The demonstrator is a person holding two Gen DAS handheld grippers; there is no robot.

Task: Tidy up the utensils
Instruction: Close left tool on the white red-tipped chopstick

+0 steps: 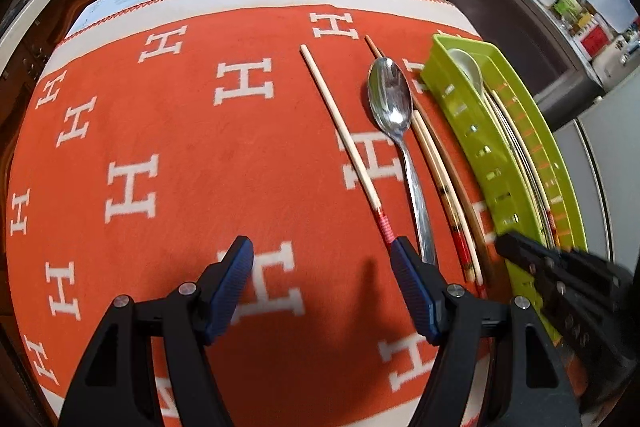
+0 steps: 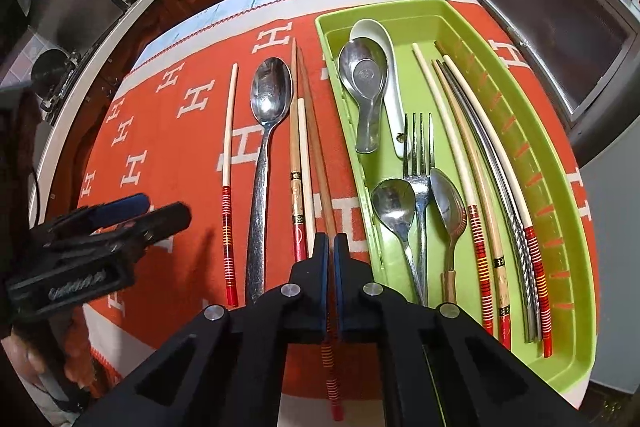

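Fingers of the right gripper (image 2: 330,247) are closed on a brown chopstick (image 2: 316,143) lying on the orange cloth (image 2: 168,131); those of the left gripper (image 1: 322,259) are spread wide above the cloth. Held in the green tray (image 2: 452,15): a white soup spoon (image 2: 390,75), metal spoons, a fork (image 2: 419,155) and chopsticks. Beside the tray, a large spoon (image 2: 266,115) and further chopsticks are laid out.
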